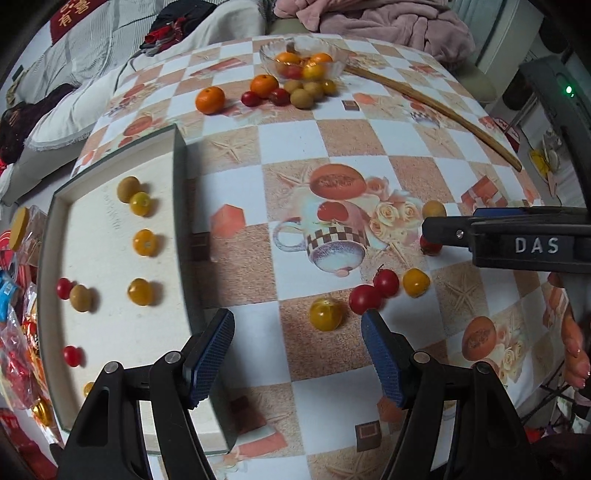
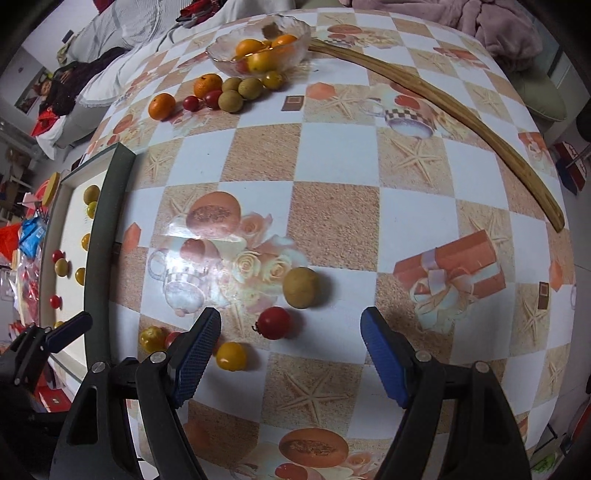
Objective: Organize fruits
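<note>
Blue-padded left tongs (image 1: 297,354) and right tongs (image 2: 290,350) gape, holding nothing.

Small red, yellow, brown fruits (image 2: 272,322) loose on tablecloth, others in tray (image 1: 110,258), bowl (image 1: 303,59)

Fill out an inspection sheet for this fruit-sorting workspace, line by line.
Surface: table under a checkered printed cloth.
Job's things: white tray at the left edge holds small yellow, brown and red fruits, spaced apart; glass bowl at the far side holds oranges and small fruits, more piled loose before it; red tomato, brown fruit and yellow fruit lie loose nearby.
Clutter: long wooden stick across the far right.
Grippers: left hand-held gripper open, empty; right hand-held gripper open, empty, above the tomato.
Cables: nothing seen.
Surroundings: pink blanket, bedding, snack packets beside the tray.
</note>
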A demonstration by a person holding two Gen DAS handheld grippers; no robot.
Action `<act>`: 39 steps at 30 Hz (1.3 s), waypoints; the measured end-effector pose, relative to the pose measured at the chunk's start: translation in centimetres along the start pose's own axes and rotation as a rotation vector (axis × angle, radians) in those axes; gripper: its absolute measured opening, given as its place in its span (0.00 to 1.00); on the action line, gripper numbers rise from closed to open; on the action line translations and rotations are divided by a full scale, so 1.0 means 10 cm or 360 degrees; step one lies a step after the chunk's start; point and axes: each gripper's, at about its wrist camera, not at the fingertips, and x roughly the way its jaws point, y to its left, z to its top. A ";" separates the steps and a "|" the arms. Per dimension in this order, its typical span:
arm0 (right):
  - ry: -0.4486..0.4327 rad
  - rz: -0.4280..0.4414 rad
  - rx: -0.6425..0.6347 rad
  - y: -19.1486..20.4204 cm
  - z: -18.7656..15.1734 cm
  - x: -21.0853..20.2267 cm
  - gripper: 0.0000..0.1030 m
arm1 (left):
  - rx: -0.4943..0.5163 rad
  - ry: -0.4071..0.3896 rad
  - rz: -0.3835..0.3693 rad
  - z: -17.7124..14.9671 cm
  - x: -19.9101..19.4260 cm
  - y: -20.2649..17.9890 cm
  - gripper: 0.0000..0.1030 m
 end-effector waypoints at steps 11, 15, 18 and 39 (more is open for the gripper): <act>0.0010 0.0009 -0.0002 -0.03 0.13 0.16 0.73 | -0.0016 0.0048 0.0020 0.03 0.24 -0.05 0.70; 0.0041 -0.0011 -0.0006 -0.02 0.15 0.23 0.64 | -0.0025 0.0032 0.0024 0.05 0.24 -0.05 0.70; 0.0048 -0.0050 -0.0033 0.00 0.15 0.25 0.57 | -0.0034 0.0032 0.0011 0.06 0.25 -0.06 0.70; -0.0001 0.0110 -0.0001 -0.03 0.08 0.08 0.26 | -0.0159 0.0046 -0.0227 0.05 0.14 0.02 0.22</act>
